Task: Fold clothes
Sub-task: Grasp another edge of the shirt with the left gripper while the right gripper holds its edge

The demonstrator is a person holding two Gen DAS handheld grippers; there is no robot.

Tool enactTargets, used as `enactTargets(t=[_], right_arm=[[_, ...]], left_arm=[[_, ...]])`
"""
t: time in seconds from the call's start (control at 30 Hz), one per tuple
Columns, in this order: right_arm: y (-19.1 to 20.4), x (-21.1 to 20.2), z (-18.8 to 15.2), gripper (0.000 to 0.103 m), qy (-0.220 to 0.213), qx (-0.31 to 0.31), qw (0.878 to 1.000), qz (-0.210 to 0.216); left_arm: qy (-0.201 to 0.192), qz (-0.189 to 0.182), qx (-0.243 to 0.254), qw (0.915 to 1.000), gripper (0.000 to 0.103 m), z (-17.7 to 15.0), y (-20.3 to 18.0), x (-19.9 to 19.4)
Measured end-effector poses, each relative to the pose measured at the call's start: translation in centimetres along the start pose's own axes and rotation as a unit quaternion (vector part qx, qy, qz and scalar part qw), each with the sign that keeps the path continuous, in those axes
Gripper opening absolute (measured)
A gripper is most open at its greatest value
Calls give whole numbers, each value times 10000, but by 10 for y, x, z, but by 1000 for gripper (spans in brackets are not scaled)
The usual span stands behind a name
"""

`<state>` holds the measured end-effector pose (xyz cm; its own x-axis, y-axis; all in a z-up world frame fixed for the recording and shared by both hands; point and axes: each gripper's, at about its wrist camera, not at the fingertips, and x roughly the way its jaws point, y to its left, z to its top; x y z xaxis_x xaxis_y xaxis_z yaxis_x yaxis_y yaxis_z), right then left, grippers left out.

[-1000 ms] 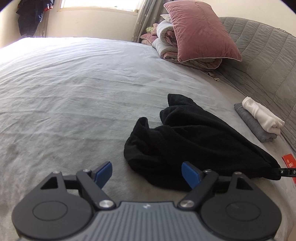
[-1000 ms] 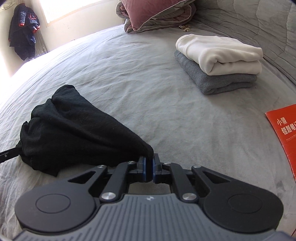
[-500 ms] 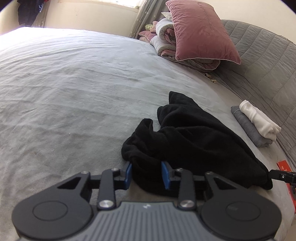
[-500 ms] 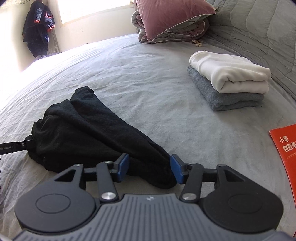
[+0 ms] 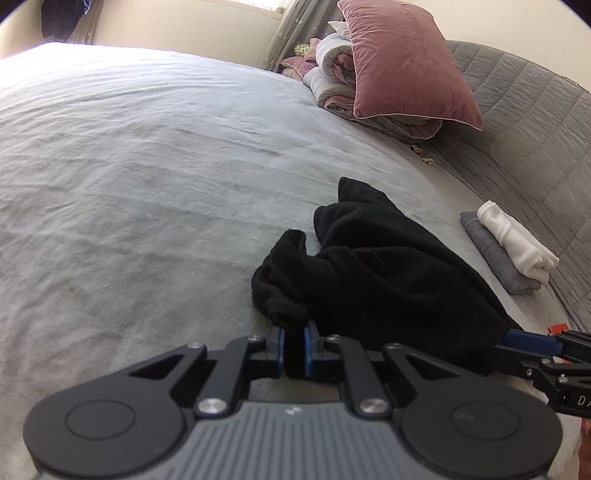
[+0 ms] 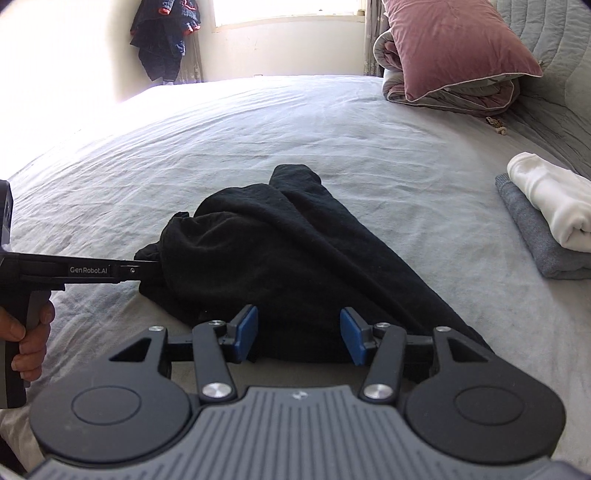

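A wide bed (image 6: 258, 122) under a pale grey sheet fills both views, its surface creased with low wrinkles. Along its right side runs a grey quilted cover (image 5: 535, 140). At the far right corner a dusty-pink pillow (image 5: 402, 70) leans on a rolled grey and pink quilt (image 5: 369, 110). On the far wall, left of the window, dark clothes (image 6: 164, 35) hang in the corner.

The black garment (image 6: 280, 258) lies crumpled near the middle of the bed's near half, bunched into a long heap that runs from far left to near right, with 1 narrow end poking toward the far side. To its right, well apart, sit 2 folded pieces: a white garment (image 6: 550, 195) stacked on a grey one (image 6: 535, 240).

The left gripper (image 5: 294, 345) has its blue pads drawn close together on a bunched fold at the near left edge of the black garment, pinching it. In the right wrist view its black body reaches in from the left with the person's hand (image 6: 27, 332) around the handle. The right gripper (image 6: 298, 334) stands with its jaws spread wide, 1 blue pad on each side of the garment's near edge; the cloth seems to lie between them without being squeezed, though contact is hard to judge. A small red item (image 5: 558, 327) shows at the right edge, mostly hidden.
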<state>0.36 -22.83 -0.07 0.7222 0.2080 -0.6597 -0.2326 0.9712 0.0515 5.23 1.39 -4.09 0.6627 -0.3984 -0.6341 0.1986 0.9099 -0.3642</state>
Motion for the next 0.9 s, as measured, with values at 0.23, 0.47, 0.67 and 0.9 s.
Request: enactTargets(t=[0.23,0.47,0.67,0.9], right_arm=[[35,16,6,54,-78,-550,9982,223],[63,41,2,49,-27,-1123,9937,8],[48,42,12,9,-216,-684,9973,-137],[20,14,31,7,-572,183,9982,50]], left_arm=[[43,-45,-98,9999,8,1,3,-2],[81,-44,-91,9999,7,3,3,-4],[-32,-61,141,9999,6,12,2,-22],[-75,-120,402,9991,6,20,5,-54]])
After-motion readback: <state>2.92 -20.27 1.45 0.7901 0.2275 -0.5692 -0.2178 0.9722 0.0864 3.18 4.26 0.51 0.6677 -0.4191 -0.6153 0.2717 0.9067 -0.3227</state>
